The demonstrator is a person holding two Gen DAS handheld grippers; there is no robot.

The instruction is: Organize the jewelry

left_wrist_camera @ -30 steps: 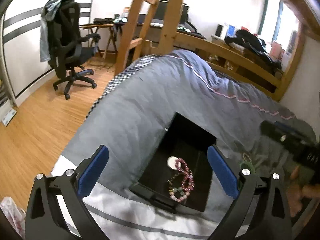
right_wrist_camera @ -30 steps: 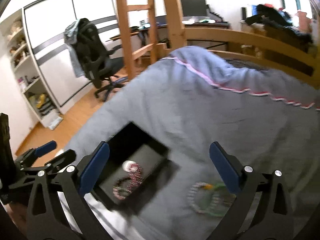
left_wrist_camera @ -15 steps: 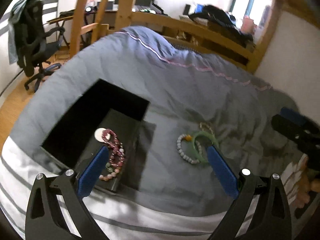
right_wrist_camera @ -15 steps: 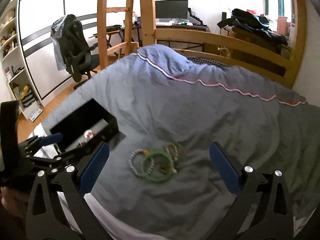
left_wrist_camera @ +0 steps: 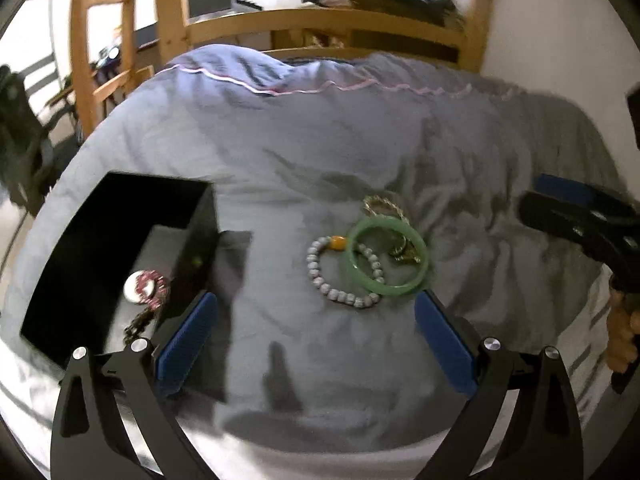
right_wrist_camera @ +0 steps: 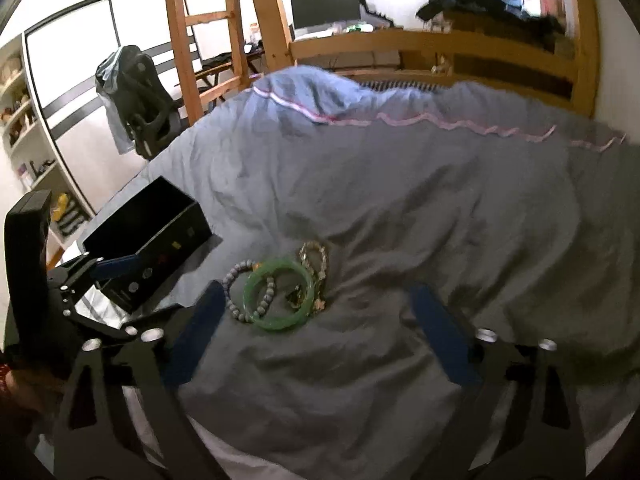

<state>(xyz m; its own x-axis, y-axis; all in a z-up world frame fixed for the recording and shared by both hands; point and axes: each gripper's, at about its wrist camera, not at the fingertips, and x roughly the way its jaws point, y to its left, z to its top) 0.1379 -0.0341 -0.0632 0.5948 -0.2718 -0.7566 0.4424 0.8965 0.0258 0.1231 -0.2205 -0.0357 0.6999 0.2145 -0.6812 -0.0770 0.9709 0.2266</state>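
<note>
Left wrist: left gripper [left_wrist_camera: 316, 338] spread above bangle [left_wrist_camera: 387, 255].

Bedroom: grey duvet [right_wrist_camera: 400, 208], wooden bunk frame [right_wrist_camera: 400, 42] (desk monitor [right_wrist_camera: 324, 6] behind).

**Both grippers spread wide and empty**

My left gripper [left_wrist_camera: 316, 344] hangs low with its blue pads [left_wrist_camera: 186, 342] set far apart, nothing between them. My right gripper [right_wrist_camera: 316, 332] is the same, wide and empty (its view is a bit blurred). From the left view, my right hand [left_wrist_camera: 622, 336] wraps its handle.
</note>
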